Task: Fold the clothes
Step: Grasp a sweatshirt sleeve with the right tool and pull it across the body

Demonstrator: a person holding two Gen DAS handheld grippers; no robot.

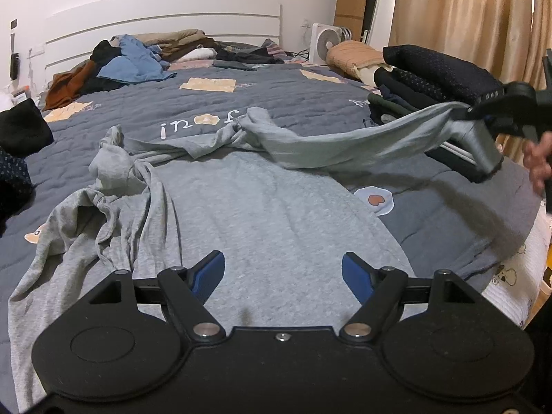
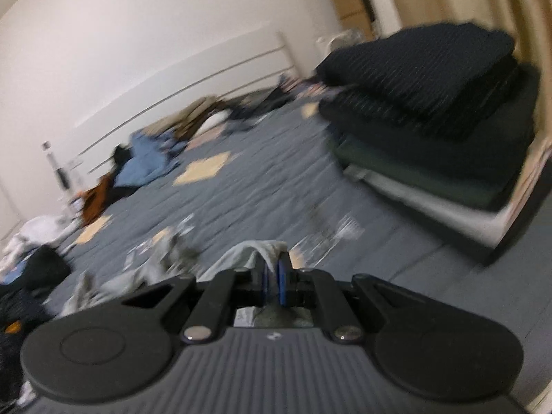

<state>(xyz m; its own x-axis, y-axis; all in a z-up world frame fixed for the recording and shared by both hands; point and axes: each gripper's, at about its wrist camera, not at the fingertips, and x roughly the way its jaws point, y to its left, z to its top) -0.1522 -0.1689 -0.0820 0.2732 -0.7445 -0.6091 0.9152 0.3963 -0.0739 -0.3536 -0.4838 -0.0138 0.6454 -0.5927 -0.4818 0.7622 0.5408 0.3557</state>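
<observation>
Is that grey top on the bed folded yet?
Not yet. The grey top lies spread and rumpled on the bed, one sleeve lifted.

Left gripper (image 1: 283, 276) spread above grey garment (image 1: 276, 214) — sleeve (image 1: 345, 145) lifted rightward.

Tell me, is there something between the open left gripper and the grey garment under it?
Nothing visible. The left gripper is open directly above the flat grey garment. The right gripper is shut on its sleeve.
</observation>
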